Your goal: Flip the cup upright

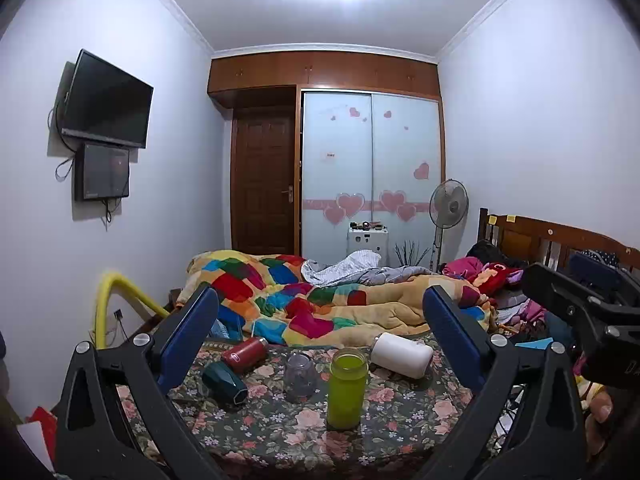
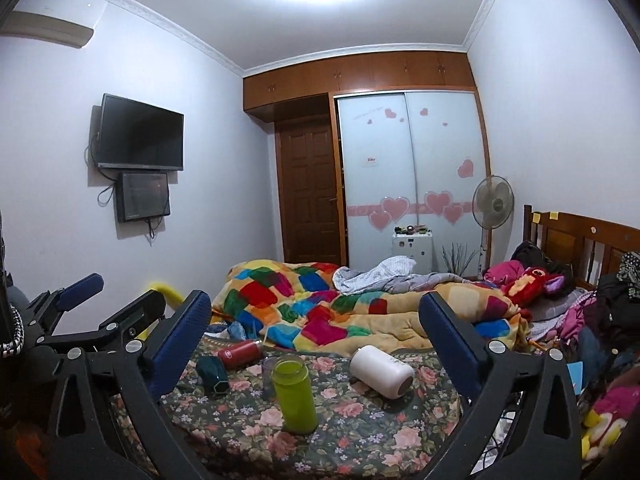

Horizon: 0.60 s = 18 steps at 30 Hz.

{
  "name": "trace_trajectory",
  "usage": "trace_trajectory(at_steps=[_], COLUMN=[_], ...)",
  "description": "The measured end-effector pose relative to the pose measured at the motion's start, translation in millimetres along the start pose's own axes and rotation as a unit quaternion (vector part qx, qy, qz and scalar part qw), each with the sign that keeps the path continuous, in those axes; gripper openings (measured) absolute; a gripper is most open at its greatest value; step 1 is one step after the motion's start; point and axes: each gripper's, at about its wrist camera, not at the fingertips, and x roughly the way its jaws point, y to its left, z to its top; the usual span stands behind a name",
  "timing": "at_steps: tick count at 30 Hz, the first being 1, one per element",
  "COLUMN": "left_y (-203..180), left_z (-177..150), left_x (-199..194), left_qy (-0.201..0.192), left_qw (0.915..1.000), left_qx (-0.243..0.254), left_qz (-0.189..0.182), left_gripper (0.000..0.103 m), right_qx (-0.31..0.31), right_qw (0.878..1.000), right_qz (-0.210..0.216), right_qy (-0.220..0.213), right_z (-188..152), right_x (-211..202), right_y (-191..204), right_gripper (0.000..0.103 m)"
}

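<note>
Several cups sit on a floral cloth on the bed. A green cup stands upright at the front; it also shows in the right wrist view. A clear cup stands behind it. A white cup, a red cup and a dark teal cup lie on their sides. My left gripper is open and empty, held back from the cups. My right gripper is open and empty too.
A colourful quilt is heaped behind the cloth. Clothes and a red plush toy pile at the right by the wooden headboard. A yellow tube stands at the left. A fan and wardrobe stand at the back.
</note>
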Motion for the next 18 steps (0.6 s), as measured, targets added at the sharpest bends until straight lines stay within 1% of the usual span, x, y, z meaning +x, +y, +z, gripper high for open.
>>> trace_trajectory(at_steps=[7,18], left_y=[4.4,5.6], left_z=[-4.3,-6.7], left_x=[2.8,2.2], left_qy=[0.005,0.01], left_qw=[1.0,0.9999], left_qx=[-0.005,-0.007], left_qz=[0.004,0.004], left_gripper=[0.103,0.103], right_qx=[0.001,-0.001], right_qw=[1.0,1.0], right_qz=[0.004,0.005], right_qy=[0.012,0.012], right_z=[-4.5,-5.7], right_x=[-0.9,-3.3], right_y=[2.6,3.7], right_gripper=[0.103,0.103])
